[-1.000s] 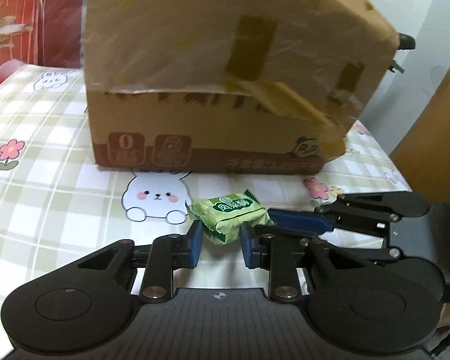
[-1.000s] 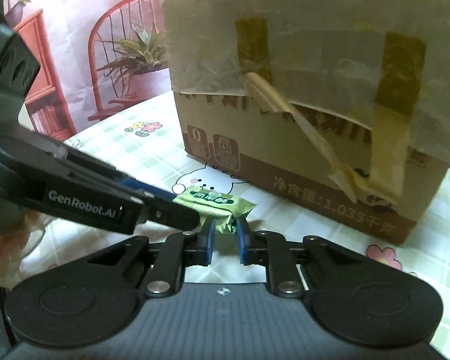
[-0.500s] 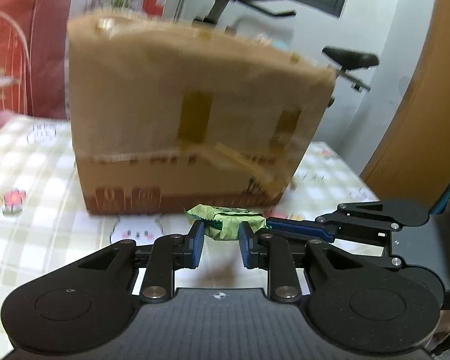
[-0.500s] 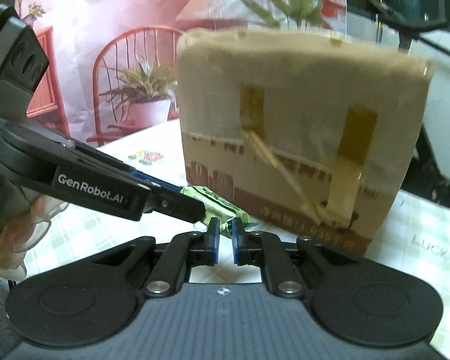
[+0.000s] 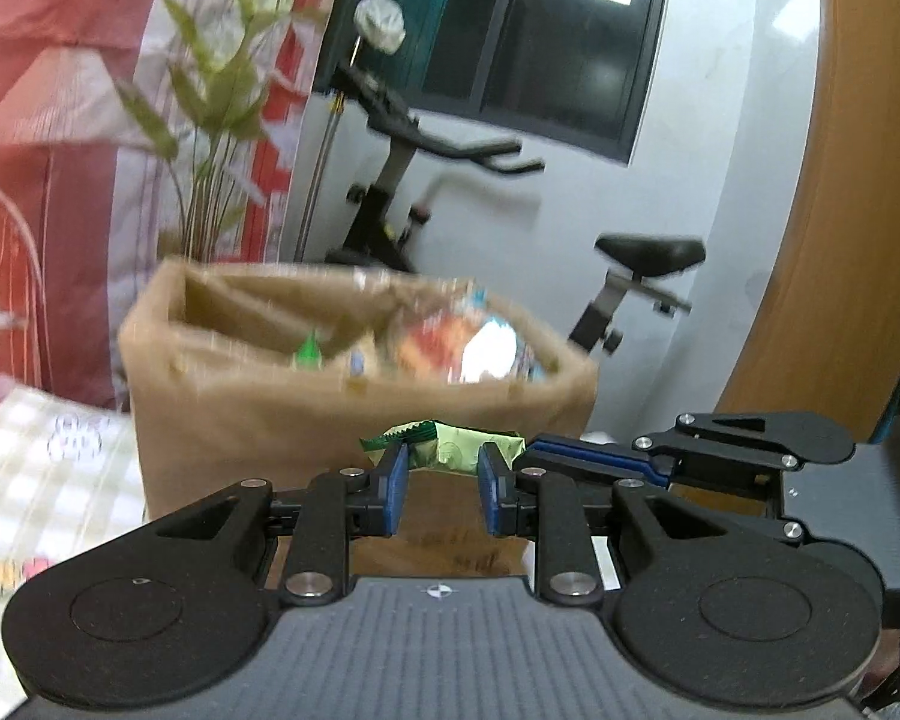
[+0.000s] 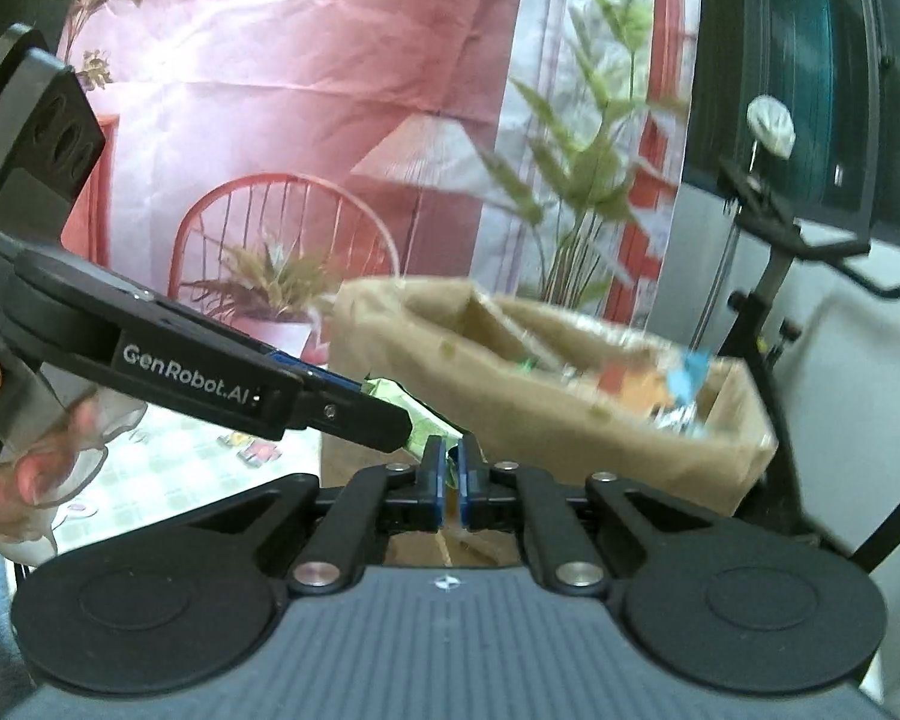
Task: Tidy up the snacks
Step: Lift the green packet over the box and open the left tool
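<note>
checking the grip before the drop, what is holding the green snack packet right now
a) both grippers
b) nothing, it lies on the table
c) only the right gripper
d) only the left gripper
a: the left gripper clamps the green snack packet and the right gripper pinches its end, in front of the cardboard box.

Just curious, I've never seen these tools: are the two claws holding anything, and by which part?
Yes, both hold one green snack packet. The left gripper clamps its middle; the right gripper pinches the wrapper's end, in front of the open cardboard box.
</note>
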`<state>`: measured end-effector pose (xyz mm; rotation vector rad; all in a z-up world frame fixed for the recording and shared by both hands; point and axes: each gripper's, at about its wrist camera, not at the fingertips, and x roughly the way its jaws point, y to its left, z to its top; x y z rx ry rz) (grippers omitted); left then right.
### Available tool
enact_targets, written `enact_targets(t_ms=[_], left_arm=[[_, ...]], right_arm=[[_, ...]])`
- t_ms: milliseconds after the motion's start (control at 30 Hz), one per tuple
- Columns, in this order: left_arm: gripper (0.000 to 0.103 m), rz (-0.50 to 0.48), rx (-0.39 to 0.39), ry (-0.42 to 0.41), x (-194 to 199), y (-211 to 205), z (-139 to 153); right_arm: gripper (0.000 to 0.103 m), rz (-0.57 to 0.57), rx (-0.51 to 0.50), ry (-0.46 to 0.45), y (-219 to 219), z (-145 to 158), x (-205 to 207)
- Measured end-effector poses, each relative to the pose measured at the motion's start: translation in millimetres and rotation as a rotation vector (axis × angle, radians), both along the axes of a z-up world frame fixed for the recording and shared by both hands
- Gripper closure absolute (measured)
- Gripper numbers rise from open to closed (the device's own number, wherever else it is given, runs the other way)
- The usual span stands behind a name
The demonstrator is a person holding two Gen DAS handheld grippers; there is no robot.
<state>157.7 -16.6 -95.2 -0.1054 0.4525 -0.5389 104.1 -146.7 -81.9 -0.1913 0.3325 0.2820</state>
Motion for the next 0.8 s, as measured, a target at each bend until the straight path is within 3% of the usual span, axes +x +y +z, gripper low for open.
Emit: enact_targets(t_ms=[233,300,433,533,567,600,700,733,800], left_arm=[[0.076,0.026,0.003,-0.074,34,-6,29],[0.076,0.041,0.01,-0.06,60,-8,30],[0.075,0.116,0.109,0.001,101,-11,27],[0.054,0.168,0.142,0.013,111,-4,28],[0.043,0.17,0.144,0.012,109,-1,28],[0.038,0.169,0.152,0.007,106,1,29],[0.031,0.18,0.189,0.0,99,4,35],[0.029,0.182,0.199,-0.006,96,4,38],[0.02,0.183,0.233,-0.023,86,4,46]], right_arm=[[0.098,-0.006,-0.047,-0.06,-7,31,41],[0.099,-0.012,-0.048,-0.035,-9,30,68],[0.097,-0.076,-0.089,0.075,-14,14,124],[0.094,-0.135,-0.025,0.123,-27,8,136],[0.085,-0.146,0.005,0.125,-32,8,134],[0.071,-0.157,0.032,0.129,-37,9,132],[0.043,-0.199,0.088,0.156,-47,15,123],[0.039,-0.21,0.115,0.166,-50,19,120],[0.02,-0.25,0.172,0.181,-57,27,111]])
